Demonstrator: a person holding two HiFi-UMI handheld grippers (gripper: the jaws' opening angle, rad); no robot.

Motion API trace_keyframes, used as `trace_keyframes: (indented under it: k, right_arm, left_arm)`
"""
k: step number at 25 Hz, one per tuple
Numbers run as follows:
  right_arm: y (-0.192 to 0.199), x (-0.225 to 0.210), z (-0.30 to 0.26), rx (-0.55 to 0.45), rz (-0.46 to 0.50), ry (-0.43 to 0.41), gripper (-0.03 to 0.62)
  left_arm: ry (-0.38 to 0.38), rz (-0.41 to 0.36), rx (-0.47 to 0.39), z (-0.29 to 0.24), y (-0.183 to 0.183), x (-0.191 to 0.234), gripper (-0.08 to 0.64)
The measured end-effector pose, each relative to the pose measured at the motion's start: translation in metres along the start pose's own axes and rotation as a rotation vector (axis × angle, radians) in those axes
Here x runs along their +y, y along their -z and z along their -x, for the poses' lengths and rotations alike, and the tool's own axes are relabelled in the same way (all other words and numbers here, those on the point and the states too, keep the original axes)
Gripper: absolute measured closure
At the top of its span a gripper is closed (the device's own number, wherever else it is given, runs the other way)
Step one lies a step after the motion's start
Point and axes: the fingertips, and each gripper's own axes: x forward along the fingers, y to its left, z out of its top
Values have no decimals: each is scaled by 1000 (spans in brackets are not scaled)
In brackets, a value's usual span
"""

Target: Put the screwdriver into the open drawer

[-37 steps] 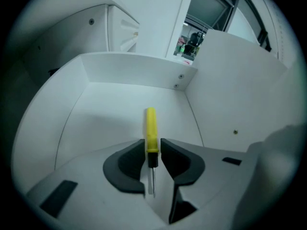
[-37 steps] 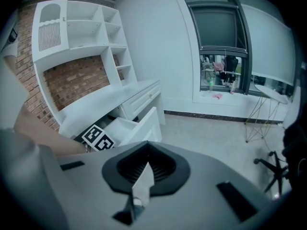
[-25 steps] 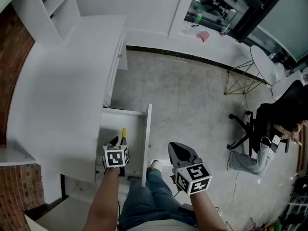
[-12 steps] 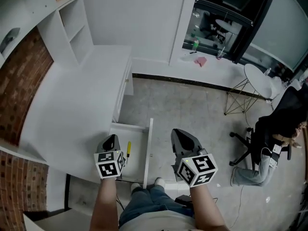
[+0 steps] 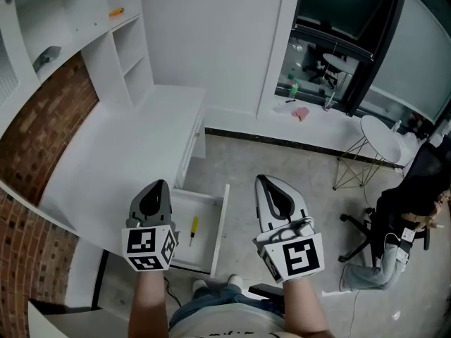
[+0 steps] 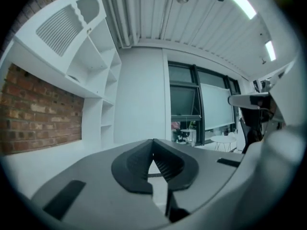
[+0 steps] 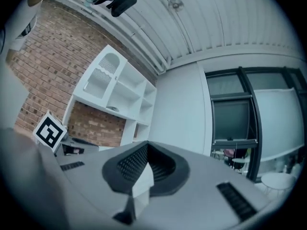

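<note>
The screwdriver, yellow-handled, lies loose on the floor of the open white drawer under the desk. Both grippers are raised well above it, side by side and pointing away from me. My left gripper hangs over the desk's front edge beside the drawer, its jaws shut with nothing between them, as the left gripper view also shows. To the drawer's right, above the floor, my right gripper is held; in the right gripper view its pads meet at the tip and hold nothing.
The white desk runs along a brick wall, with white shelves above. A person sits in an office chair at the right, near a round white table. My shoes stand before the drawer.
Both grippers have risen from drawer height to well above the desk. The left gripper came away from the screwdriver, which stays lying in the drawer. The head view now looks further up the room.
</note>
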Motion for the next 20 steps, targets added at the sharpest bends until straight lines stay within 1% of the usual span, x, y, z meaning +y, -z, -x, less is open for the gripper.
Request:
trace_keyframes:
  k: [3,7,11,14,17,20]
  right_arm:
    - [-15,0,4,-33,-1,2,583]
    - [-23,1,9,-36,-9,7,583]
    - [-24,0,12,-15,10,17,584]
    - [-25,2,12,-17,25,7,584]
    - [-23,3,11,-7,32,-4,584]
    - [-25,0,10,-3,11,19,584]
  left_arm:
    - [-13,-33,-80,13,-38,1,546]
    - [-16,-116,-152,30,-70,-2,546]
    - [-9,-168,-199,40,-84,-6,546]
    - [4,-204,-225,44,-88,-10,546]
    - [10,-220,-249,48,-93,-11,546]
    - [16,-234,-269,49,-99,-11,546]
